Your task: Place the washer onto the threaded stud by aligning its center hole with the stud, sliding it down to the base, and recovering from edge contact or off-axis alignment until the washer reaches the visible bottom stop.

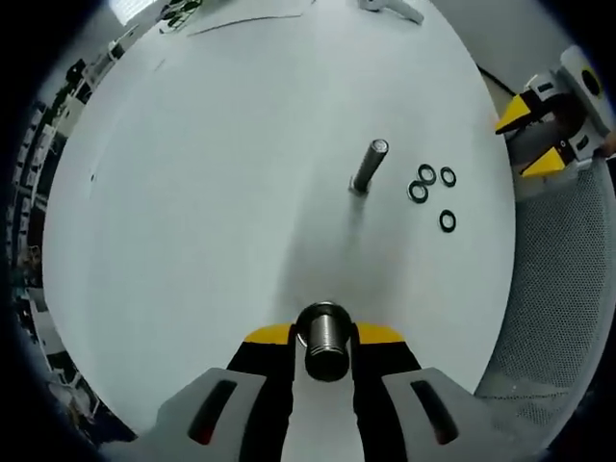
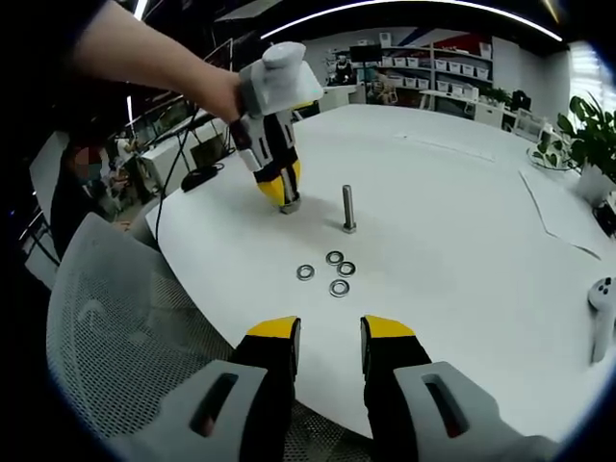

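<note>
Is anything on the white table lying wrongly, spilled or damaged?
Nothing stands out. The stud stands upright, four washers lie flat beside it, and the left gripper holds a second threaded stud on the table.

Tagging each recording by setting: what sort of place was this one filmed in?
Probably an open office or lab workspace. A large round white table serves as the work surface, wall shelving with rows of storage bins stands at the back, and a grey mesh office chair sits at the table's edge.

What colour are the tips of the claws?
Yellow, on black claws. The right claw shows it best in the right gripper view.
</note>
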`<state>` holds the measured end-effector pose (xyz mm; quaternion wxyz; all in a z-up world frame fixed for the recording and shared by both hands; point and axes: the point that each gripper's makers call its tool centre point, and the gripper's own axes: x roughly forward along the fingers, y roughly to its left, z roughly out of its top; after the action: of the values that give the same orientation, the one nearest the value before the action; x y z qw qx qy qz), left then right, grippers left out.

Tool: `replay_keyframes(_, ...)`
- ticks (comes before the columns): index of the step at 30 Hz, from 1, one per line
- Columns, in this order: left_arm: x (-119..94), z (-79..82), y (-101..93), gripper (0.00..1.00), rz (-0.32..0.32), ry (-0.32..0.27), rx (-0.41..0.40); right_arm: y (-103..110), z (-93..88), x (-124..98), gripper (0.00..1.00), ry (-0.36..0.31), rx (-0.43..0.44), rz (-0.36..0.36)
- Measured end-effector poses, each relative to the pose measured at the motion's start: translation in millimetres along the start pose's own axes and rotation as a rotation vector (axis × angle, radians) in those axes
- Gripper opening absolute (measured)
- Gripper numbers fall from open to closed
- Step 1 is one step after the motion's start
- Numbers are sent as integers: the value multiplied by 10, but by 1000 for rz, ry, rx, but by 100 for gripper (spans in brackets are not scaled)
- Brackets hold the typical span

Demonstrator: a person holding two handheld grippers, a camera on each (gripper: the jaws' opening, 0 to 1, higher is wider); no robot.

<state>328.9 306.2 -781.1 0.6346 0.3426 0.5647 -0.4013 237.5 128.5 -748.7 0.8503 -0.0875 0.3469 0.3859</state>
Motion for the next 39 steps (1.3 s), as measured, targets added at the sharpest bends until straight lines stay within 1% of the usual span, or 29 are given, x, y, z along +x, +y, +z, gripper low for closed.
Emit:
replay_keyframes(3, -3, -7, 7, 20, 2, -8, -23, 6, 0, 2, 28, 1, -3, 4)
replay_keyframes(4, -10, -8, 7, 20, 7, -13, -43, 9, 0, 3, 28, 0, -4, 5)
replay_keyframes(6, -21, -7, -11, 22, 4, -28, -58, 10, 2, 1, 28, -1, -3, 6)
replay_keyframes(11, -66, -83, -2, 32, 39, -42, -76, 26, 11, 1, 28, -6, -7, 14)
replay_keyframes(14, -97, -137, -15, 32, 43, -47, -102, 35, 15, 0, 28, -9, -8, 17)
replay_keyframes(17, -139, -167, -38, 32, 47, -71, -142, 36, 18, -3, 28, -12, -8, 17)
replay_keyframes(21, -195, -193, -38, 33, 60, -104, -176, 28, 14, 0, 28, -9, -5, 14)
replay_keyframes(25, -262, -184, -42, 33, 66, -161, -234, 29, 8, 5, 28, -5, -13, 14)
replay_keyframes(27, -290, -173, -47, 34, 67, -203, -278, 39, 17, 5, 28, -8, -11, 20)
replay_keyframes(28, -314, -162, -55, 34, 67, -235, -311, 41, 12, 7, 28, -5, -16, 19)
replay_keyframes(29, -330, -161, -65, 34, 63, -251, -324, 40, 9, 8, 28, -3, -17, 19)
replay_keyframes(32, -379, -213, -91, 34, 72, -282, -350, 30, 13, 8, 28, -4, -12, 16)
replay_keyframes(34, -411, -249, -97, 34, 92, -314, -368, 34, -1, 11, 28, 2, -14, 16)
replay_keyframes(36, -446, -265, -115, 34, 103, -360, -404, 38, -3, 10, 28, 5, -18, 16)
replay_keyframes(38, -466, -308, -137, 35, 110, -377, -420, 37, 0, 5, 28, 3, -17, 15)
replay_keyframes(39, -470, -333, -142, 35, 114, -402, -443, 32, -6, 5, 28, 6, -14, 12)
